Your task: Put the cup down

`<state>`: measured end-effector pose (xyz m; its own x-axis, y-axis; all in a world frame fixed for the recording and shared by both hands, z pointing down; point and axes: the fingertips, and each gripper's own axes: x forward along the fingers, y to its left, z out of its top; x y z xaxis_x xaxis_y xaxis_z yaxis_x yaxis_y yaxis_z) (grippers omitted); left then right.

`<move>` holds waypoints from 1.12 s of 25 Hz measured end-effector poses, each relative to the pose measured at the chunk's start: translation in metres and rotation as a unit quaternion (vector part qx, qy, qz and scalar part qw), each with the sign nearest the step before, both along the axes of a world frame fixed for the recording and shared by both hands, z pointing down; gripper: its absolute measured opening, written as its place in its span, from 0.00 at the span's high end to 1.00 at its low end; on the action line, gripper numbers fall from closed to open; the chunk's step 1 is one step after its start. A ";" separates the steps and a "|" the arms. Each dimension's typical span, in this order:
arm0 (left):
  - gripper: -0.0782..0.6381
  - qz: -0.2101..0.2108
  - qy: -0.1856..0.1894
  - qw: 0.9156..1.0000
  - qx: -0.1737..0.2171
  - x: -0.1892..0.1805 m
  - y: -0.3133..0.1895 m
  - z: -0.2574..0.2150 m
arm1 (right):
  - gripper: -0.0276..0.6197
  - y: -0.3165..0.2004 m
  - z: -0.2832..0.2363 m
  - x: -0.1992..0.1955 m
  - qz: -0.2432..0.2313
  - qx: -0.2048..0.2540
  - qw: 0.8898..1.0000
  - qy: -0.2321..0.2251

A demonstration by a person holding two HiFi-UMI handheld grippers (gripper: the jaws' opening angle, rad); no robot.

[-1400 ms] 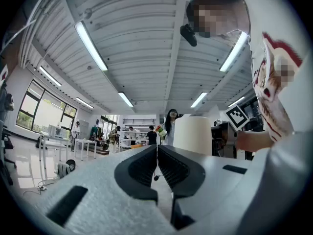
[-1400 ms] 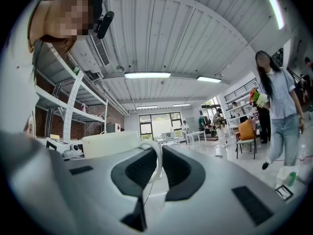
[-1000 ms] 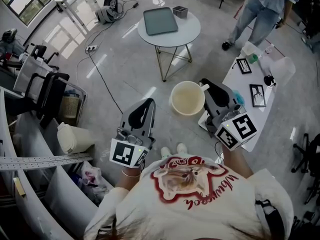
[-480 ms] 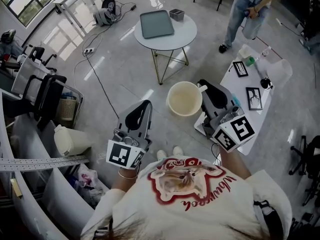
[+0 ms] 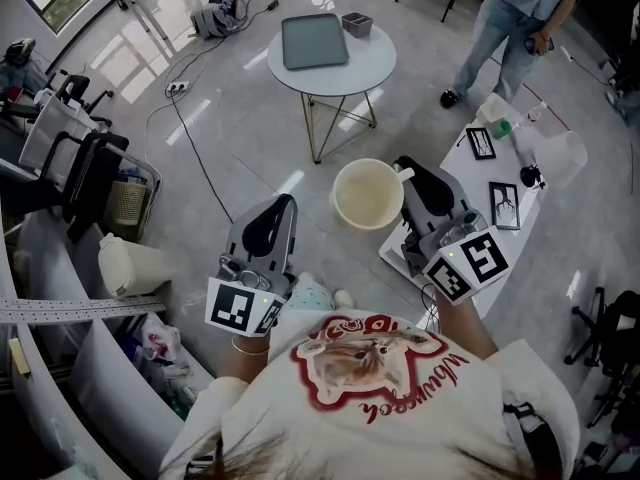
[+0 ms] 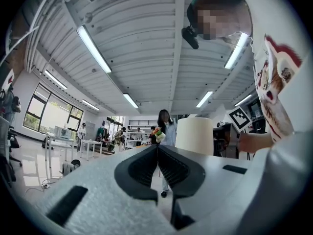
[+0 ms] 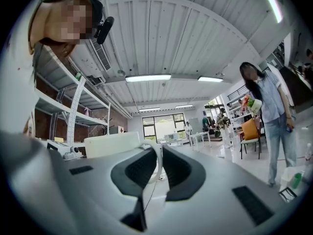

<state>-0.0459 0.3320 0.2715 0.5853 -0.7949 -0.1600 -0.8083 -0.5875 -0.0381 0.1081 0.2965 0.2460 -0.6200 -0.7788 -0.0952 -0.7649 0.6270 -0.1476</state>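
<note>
In the head view a cream cup (image 5: 368, 193) hangs upright in the air over the floor, between my two grippers. My right gripper (image 5: 404, 173) is shut on the cup's handle (image 7: 157, 161); the cup's wall (image 7: 112, 143) shows just left of the jaws in the right gripper view. To the cup's left my left gripper (image 5: 286, 201) is held apart from it. Its jaws meet at the tip with nothing between them (image 6: 157, 148). The left gripper view has the cup (image 6: 196, 135) to the right, beyond the jaws.
A round white table (image 5: 375, 63) ahead carries a grey tray (image 5: 314, 40) and a small dark box (image 5: 357, 23). A white side table (image 5: 452, 168) with framed pictures stands at my right. A person (image 5: 510, 18) stands beyond it. Shelving, a chair and a floor cable lie left.
Both grippers and the cup keep nearly the same pose; the left gripper drifted slightly left. The room shifted a little in view and the standing person changed stance.
</note>
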 end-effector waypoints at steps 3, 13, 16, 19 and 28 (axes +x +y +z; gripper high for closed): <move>0.87 -0.003 -0.003 1.000 -0.005 -0.001 -0.005 0.004 | 0.88 -0.007 0.005 -0.001 -0.004 -0.006 1.000 -0.002; 0.87 0.010 -0.004 1.000 0.001 -0.011 -0.066 0.008 | 0.88 -0.061 0.008 -0.006 0.012 -0.003 1.000 -0.004; 0.87 0.017 0.000 1.000 0.007 -0.019 -0.100 0.006 | 0.88 -0.090 0.008 -0.012 0.022 -0.001 1.000 -0.003; 0.87 0.026 -0.001 1.000 0.012 -0.029 -0.140 0.004 | 0.88 -0.127 0.008 -0.023 0.031 0.001 1.000 -0.004; 0.87 0.050 -0.011 0.999 0.015 -0.071 -0.268 -0.009 | 0.88 -0.245 -0.006 -0.066 0.051 0.009 0.999 -0.013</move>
